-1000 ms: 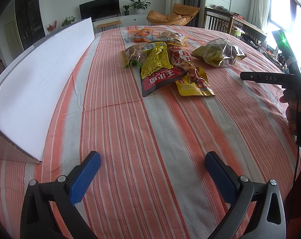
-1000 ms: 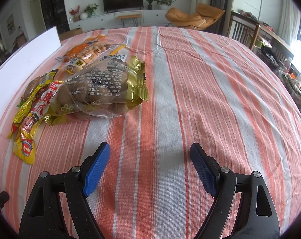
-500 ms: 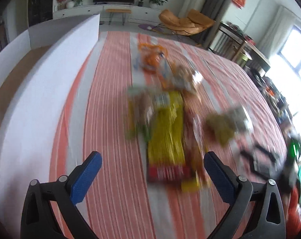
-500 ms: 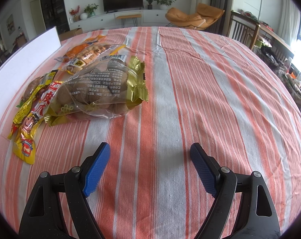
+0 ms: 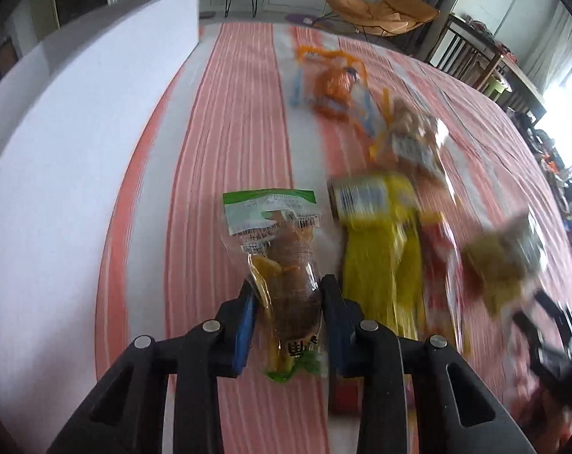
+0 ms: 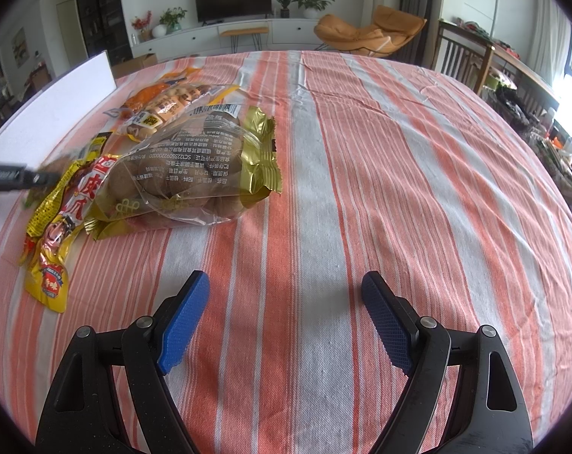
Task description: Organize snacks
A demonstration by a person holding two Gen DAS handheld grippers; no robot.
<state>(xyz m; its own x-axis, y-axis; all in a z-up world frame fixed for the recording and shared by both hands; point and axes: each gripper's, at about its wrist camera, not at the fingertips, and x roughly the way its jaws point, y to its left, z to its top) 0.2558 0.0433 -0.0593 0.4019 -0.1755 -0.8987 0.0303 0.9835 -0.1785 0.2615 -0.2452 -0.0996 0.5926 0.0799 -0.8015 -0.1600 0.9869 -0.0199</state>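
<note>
One snack packet (image 5: 282, 265) is clamped in the left gripper (image 5: 288, 325), held clear of the pile (image 5: 392, 234) for sorting; the right gripper (image 6: 286, 314) waits, fingers apart.

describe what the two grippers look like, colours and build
Both look alike. The left gripper and right gripper have glossy black plastic arms with cut-out openings and silver round pivot pins. Each finger ends in a blue pad with a fine cross-hatched grip texture. No cables, sleeves or markings are visible on them.
</note>
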